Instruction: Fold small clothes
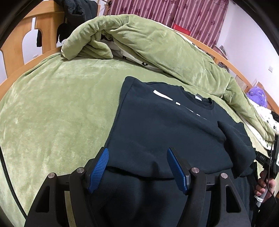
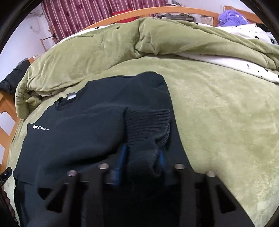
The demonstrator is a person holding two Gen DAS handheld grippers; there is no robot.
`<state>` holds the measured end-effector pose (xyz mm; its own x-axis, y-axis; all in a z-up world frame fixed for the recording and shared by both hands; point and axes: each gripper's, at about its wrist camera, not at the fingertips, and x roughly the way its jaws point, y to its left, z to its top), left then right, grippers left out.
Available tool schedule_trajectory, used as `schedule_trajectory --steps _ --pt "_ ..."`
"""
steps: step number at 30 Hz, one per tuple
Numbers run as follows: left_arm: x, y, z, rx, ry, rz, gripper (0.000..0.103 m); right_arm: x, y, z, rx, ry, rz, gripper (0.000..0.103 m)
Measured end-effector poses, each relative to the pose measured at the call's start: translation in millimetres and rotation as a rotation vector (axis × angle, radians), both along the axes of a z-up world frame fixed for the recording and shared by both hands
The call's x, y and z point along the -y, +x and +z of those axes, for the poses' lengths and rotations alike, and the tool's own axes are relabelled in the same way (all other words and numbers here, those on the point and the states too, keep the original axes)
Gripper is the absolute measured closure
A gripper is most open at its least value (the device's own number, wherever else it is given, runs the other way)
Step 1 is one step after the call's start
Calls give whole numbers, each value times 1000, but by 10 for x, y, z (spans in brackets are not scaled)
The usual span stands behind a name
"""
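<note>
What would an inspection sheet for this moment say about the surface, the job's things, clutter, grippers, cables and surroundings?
Surface: green plush bed cover, fairly smooth where the garment lies.
Job's things: dark sweatshirt lying flat, collar toward the far side; its ribbed cuff is bunched up at the right gripper.
Clutter: rumpled green quilt heaped behind; purple plush thing at the far edge.
Grippers: left gripper open, hovering over the hem; right gripper shut on the ribbed cuff.
Cables: a thin black cable by the hand holding the right gripper.
Surroundings: wooden bed frame, striped maroon curtain, dark clothes hung on the frame.
</note>
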<state>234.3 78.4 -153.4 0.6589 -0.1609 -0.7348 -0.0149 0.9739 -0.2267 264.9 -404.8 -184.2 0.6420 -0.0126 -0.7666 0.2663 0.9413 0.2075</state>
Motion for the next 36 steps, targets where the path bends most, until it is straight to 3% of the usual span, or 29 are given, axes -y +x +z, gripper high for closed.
schedule_trajectory --steps 2,11,23,28,30,36 --pt "-37 -11 27 3 -20 6 36 -80 -17 102 13 -46 10 82" --pt "-188 -131 212 44 -77 27 35 -413 -89 579 15 -145 32 81" --pt "-245 -216 229 43 -79 1 34 -683 -291 601 -39 -276 78 79" --pt "-263 -225 221 45 -79 4 34 -653 -305 541 -49 -261 67 79" --pt "-271 -223 215 44 -79 7 34 -631 -294 495 -55 -249 58 91" --pt "-283 -228 236 44 -92 8 34 -767 -345 701 28 -211 75 94"
